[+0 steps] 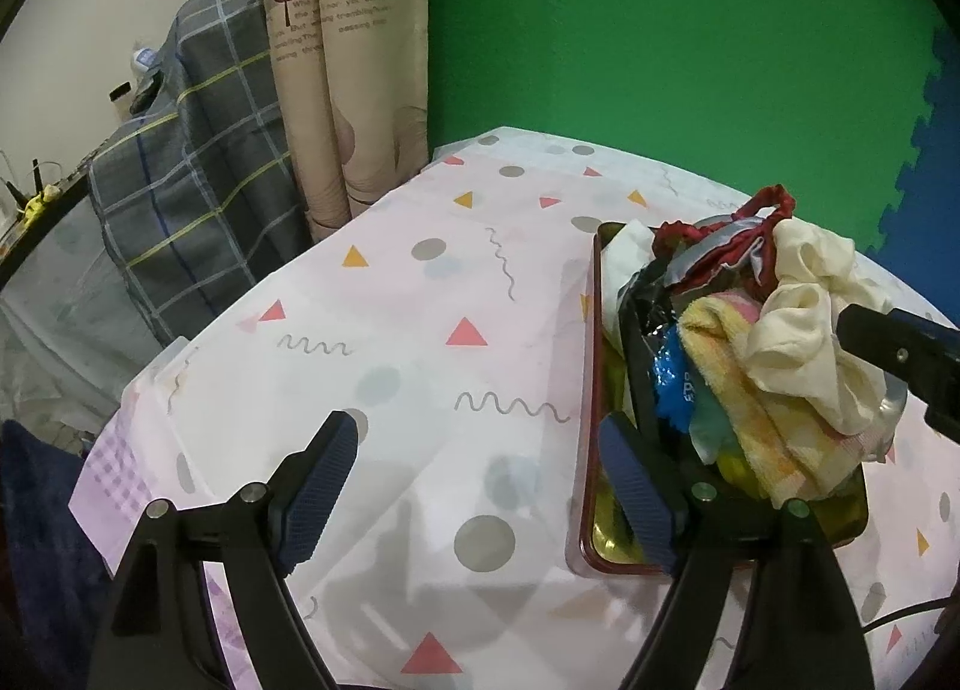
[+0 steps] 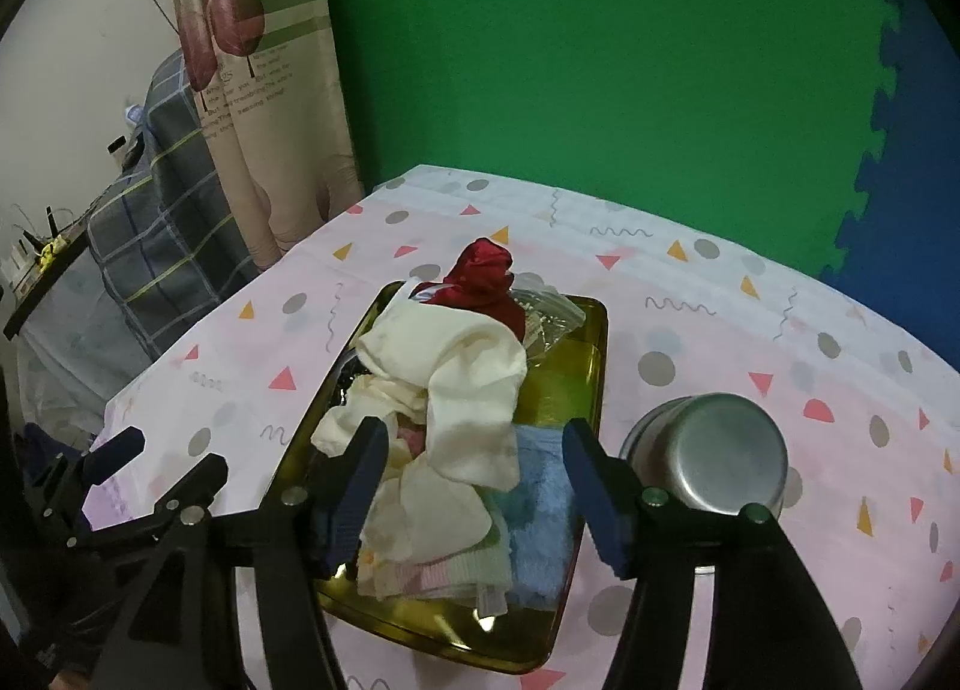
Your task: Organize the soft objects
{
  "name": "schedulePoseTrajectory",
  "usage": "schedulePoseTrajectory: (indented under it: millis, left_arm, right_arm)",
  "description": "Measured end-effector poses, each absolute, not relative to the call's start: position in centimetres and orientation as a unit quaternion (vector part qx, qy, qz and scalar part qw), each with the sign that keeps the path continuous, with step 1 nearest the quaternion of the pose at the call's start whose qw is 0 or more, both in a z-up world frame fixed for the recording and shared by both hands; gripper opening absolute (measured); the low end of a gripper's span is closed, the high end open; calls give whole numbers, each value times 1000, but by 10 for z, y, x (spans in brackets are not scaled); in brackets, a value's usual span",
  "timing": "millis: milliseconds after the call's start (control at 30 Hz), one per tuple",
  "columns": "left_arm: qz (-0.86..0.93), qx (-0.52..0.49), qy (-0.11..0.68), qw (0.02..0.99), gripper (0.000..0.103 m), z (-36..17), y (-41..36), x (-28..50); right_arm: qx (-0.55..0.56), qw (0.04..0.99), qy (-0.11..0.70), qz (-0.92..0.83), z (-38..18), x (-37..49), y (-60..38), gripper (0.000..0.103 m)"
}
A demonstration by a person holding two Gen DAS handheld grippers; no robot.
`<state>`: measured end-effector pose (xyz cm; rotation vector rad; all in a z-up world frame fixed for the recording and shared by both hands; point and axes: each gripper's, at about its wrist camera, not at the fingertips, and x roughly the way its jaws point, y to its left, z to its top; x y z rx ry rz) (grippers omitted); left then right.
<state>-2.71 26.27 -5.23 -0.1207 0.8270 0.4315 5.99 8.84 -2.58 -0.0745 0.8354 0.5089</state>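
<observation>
Looks like you're mostly done: the soft stuff is piled in the gold tray [image 2: 591, 342] mid-frame, cream cloth [image 2: 462, 384] on top, red fabric [image 2: 486, 276] behind it, blue towel [image 2: 540, 504] at lower right. Both your left tongs [image 1: 474, 486] and right tongs [image 2: 474, 486] are spread wide, holding nothing. The steel cup [image 2: 711, 453] sits on the bench [image 2: 750, 330]. The curtain [image 2: 264, 78] at upper left has print, but it's too blurry to read.
</observation>
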Motion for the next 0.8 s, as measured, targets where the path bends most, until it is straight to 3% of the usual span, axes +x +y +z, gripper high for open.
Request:
schedulePoseTrajectory:
  millis: [400,800]
  left_arm:
    - [201,-52,399,893,80,-52,257,-25]
    - [193,-50,401,894,82,-52,252,-24]
  right_arm:
    - [-72,903,363,216,-11,18,77,74]
    - [-87,897,377,212,-28,-12,73,75]
